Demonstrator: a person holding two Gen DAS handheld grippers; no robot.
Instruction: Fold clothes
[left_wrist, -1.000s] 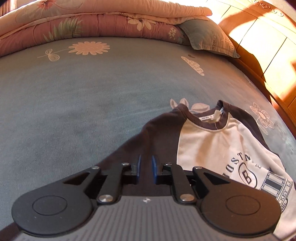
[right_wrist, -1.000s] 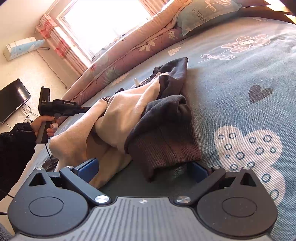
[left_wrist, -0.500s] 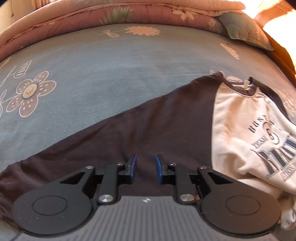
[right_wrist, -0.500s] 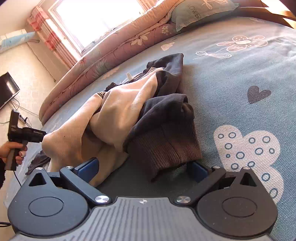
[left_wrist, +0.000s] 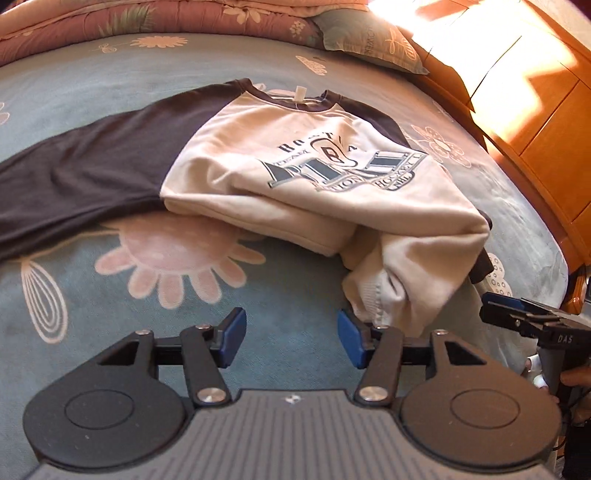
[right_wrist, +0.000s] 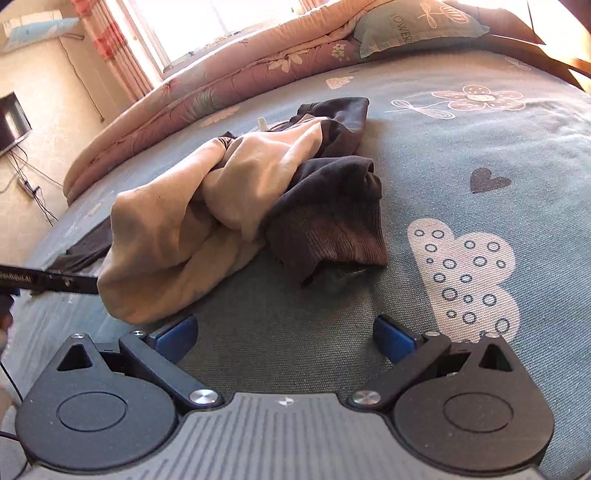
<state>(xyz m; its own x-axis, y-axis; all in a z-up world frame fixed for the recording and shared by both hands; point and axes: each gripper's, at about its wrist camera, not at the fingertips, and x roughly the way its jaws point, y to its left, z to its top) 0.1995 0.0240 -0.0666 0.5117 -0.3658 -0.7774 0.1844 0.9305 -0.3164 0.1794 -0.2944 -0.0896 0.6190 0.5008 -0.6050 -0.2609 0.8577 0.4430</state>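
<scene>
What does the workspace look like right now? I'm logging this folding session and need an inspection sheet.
Surface: bed sheet, blue-grey with flower and heart prints.
Job's things: sweatshirt, cream body with dark sleeves; one sleeve stretched flat, the other sleeve and the lower body bunched.
Clutter: nothing seen.
Grippers: left gripper open, empty, beside the cream hem; right gripper open, empty, just short of the bunched cuff.
Cables: wall cables by the TV; thin cord at the right view's left edge.
Surroundings: folded quilt, pillow, wooden furniture, curtained window.
</scene>
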